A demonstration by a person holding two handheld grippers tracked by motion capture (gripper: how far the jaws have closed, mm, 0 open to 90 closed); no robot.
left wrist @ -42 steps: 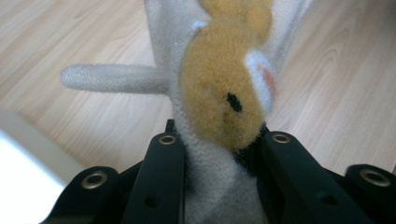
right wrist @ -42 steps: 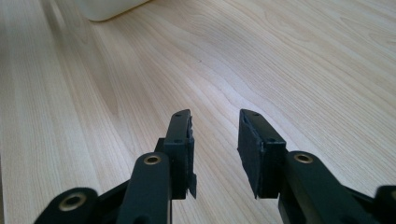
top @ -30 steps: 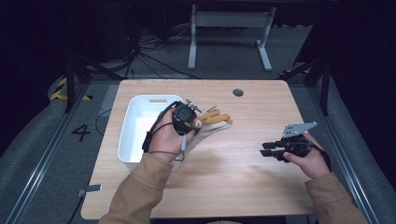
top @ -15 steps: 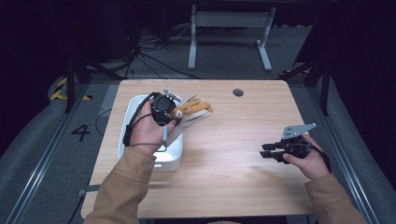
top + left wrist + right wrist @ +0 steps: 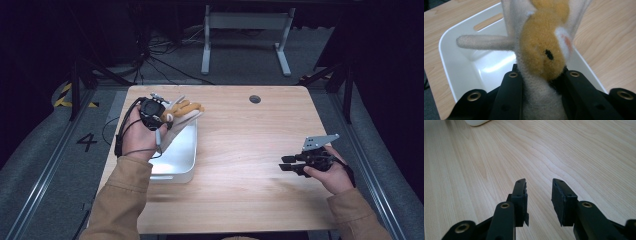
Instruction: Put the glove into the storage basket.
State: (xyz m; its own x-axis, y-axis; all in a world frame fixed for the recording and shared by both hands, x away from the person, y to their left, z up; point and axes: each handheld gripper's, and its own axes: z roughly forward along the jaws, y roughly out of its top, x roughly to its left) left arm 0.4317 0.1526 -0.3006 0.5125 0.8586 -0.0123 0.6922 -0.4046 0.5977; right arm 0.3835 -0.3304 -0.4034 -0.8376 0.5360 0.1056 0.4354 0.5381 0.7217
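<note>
A plush toy (image 5: pixel 184 110), tan and cream with a black eye, hangs over the far right part of a white bin (image 5: pixel 186 172) on the left of the wooden table. My left gripper (image 5: pixel 167 118) is shut on the plush toy; in the left gripper view the jaws squeeze its cream body (image 5: pixel 541 45) above the white bin (image 5: pixel 449 62), and my left gripper (image 5: pixel 541 75) hides part of the bin floor. My right gripper (image 5: pixel 286 164) rests low at the table's right side. In the right gripper view, my right gripper (image 5: pixel 539 185) stands open with bare wood between the jaws.
A small round grommet (image 5: pixel 255 99) sits in the tabletop near the far edge. A corner of the white bin (image 5: pixel 475 122) shows far ahead in the right gripper view. Bare wood (image 5: pixel 240 145) lies between the bin and the right gripper. Cables and a white desk frame (image 5: pixel 245 30) lie on the floor beyond.
My left gripper has carried the plush toy leftward, from over the table beside the bin to above the bin. The right gripper has stayed in place.
</note>
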